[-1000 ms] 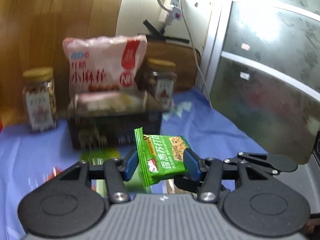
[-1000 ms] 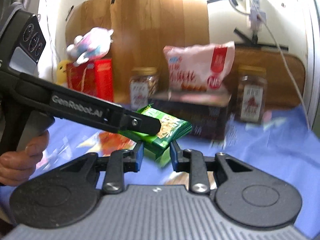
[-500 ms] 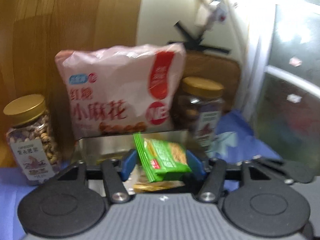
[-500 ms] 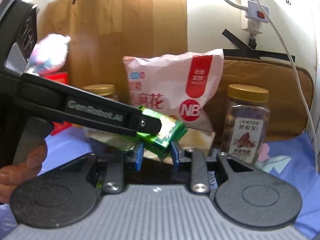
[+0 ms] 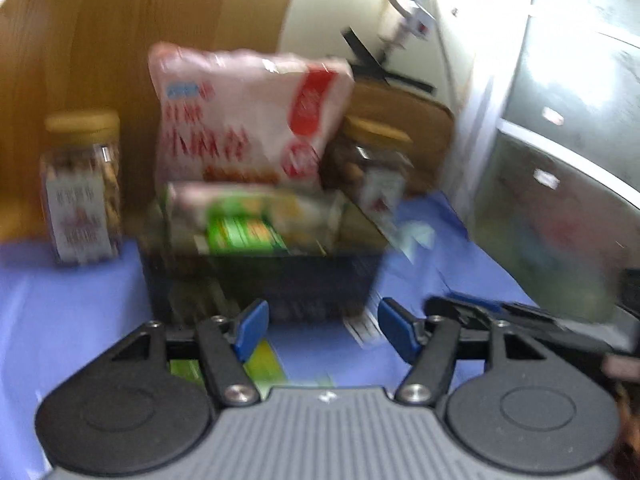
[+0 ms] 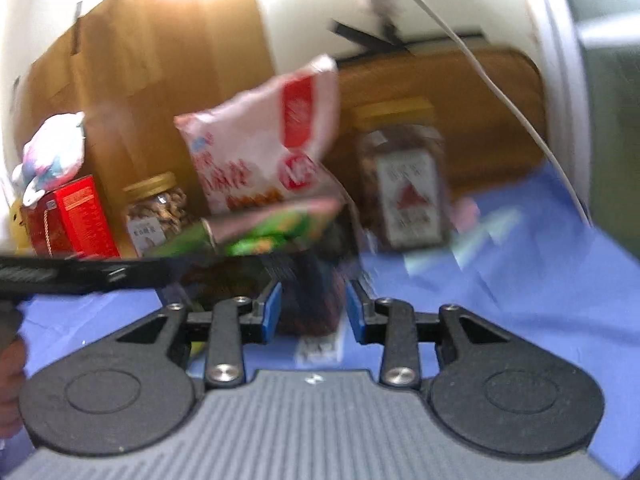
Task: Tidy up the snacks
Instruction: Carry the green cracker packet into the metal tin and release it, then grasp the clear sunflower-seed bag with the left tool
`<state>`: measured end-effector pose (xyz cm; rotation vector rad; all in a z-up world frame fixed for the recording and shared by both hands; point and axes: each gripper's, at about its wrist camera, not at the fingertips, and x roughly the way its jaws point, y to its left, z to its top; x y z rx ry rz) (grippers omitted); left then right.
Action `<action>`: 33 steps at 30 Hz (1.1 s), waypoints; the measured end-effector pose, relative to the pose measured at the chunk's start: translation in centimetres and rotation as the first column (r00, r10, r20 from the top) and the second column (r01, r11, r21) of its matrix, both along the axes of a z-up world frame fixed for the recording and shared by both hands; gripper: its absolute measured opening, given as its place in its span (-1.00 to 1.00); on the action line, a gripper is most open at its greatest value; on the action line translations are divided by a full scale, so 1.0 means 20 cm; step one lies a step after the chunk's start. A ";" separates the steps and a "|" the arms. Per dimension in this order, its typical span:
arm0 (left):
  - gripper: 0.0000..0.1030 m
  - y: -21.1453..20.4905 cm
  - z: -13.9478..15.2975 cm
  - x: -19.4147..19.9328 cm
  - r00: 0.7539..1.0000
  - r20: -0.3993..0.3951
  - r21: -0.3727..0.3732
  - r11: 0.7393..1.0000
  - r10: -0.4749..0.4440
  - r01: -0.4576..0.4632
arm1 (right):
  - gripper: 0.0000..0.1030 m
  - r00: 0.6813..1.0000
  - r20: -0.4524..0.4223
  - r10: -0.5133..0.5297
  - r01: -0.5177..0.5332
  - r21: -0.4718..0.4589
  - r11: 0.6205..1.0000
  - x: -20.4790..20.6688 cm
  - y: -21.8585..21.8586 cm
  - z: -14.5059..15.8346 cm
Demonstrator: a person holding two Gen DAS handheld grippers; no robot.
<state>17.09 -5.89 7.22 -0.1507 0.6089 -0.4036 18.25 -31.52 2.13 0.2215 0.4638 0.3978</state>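
A dark basket [image 5: 260, 280] stands on the blue cloth and holds several snack packets. A green snack packet [image 5: 244, 232] lies on top inside it; it also shows in the right wrist view [image 6: 272, 232]. A pink bag [image 5: 248, 116] leans up at the back of the basket. My left gripper [image 5: 324, 326] is open and empty, just in front of the basket. My right gripper [image 6: 314, 312] is open and empty, close to the basket [image 6: 304, 292]. The left gripper's arm [image 6: 88, 274] crosses the right wrist view from the left. Both views are blurred.
Two nut jars with gold lids flank the basket, one left [image 5: 82, 188] and one right [image 5: 376, 176]. A red box [image 6: 68, 220] and a plush toy [image 6: 52, 156] stand at the far left. More green packets [image 5: 264, 364] lie on the cloth under my left gripper. A wooden board and wall stand behind.
My left gripper has opened and let go of the green packet, which now lies in the basket. Both grippers have pulled back from the basket. The right gripper has opened wider.
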 end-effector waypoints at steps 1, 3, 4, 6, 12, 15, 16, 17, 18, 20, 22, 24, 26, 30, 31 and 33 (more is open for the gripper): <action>0.20 -0.01 -0.03 -0.04 0.999 -0.030 -0.015 1.000 -0.020 0.020 | -0.26 0.999 -0.037 0.000 0.000 0.006 1.000 -0.01 -0.02 -0.03; 0.20 -0.03 -0.10 -0.12 0.993 -0.093 -0.039 0.997 -0.067 0.064 | -0.25 0.991 -0.129 0.021 -0.019 0.017 1.000 -0.02 -0.04 -0.09; 0.20 -0.04 -0.12 -0.15 0.990 -0.117 -0.043 0.996 -0.078 0.073 | -0.26 0.984 -0.174 0.035 -0.031 0.024 0.999 -0.02 -0.04 -0.12; 0.20 -0.06 -0.19 -0.23 0.979 -0.167 -0.051 0.993 -0.113 0.106 | -0.27 0.980 -0.195 0.047 -0.042 0.033 0.999 -0.07 -0.03 -0.13; 0.22 -0.07 -0.23 -0.37 0.980 -0.167 -0.019 0.994 -0.111 0.110 | -0.27 0.974 -0.204 0.096 -0.080 0.086 0.993 -0.30 0.01 -0.14; 0.22 -0.03 -0.23 -0.41 0.977 -0.182 -0.049 0.994 -0.109 0.101 | -0.27 0.962 -0.221 0.162 -0.127 0.164 0.978 -0.42 0.02 -0.15; 0.21 -0.02 -0.23 -0.44 0.980 -0.176 -0.044 0.995 -0.095 0.088 | -0.27 0.957 -0.226 0.183 -0.140 0.191 0.972 -0.47 0.03 -0.15; 0.20 -0.01 -0.24 -0.46 0.981 -0.172 -0.040 0.996 -0.086 0.080 | -0.27 0.954 -0.225 0.198 -0.152 0.206 0.967 -0.51 0.04 -0.16; 0.19 0.00 -0.24 -0.48 0.982 -0.171 -0.040 0.997 -0.078 0.072 | -0.27 0.951 -0.224 0.214 -0.166 0.216 0.962 -0.54 0.05 -0.16; 0.19 0.05 -0.24 -0.51 0.980 -0.183 -0.071 0.996 -0.072 0.060 | -0.27 0.943 -0.221 0.247 -0.197 0.226 0.954 -0.60 0.08 -0.16; 0.20 0.09 -0.23 -0.53 0.977 -0.201 -0.093 0.994 -0.066 0.048 | -0.28 0.934 -0.229 0.274 -0.218 0.242 0.946 -0.62 0.10 -0.16; 0.21 0.11 -0.22 -0.53 0.977 -0.209 -0.101 0.994 -0.053 0.033 | -0.28 0.932 -0.235 0.275 -0.214 0.253 0.943 -0.62 0.10 -0.15; 0.22 0.13 -0.21 -0.50 0.973 -0.225 -0.122 0.992 -0.057 0.030 | -0.28 0.929 -0.248 0.276 -0.202 0.287 0.937 -0.59 0.09 -0.16; 0.23 0.13 -0.24 -0.47 0.963 -0.250 -0.201 0.978 -0.105 0.054 | -0.30 0.909 -0.275 0.313 -0.197 0.378 0.905 -0.56 0.09 -0.20; 0.23 0.14 -0.25 -0.46 0.963 -0.249 -0.211 0.976 -0.107 0.054 | -0.38 0.906 -0.278 0.320 -0.198 0.390 0.899 -0.56 0.10 -0.20; 0.21 0.15 -0.26 -0.47 0.962 -0.247 -0.245 0.968 -0.117 0.055 | -0.65 0.876 -0.312 0.367 -0.210 0.439 0.874 -0.55 0.11 -0.24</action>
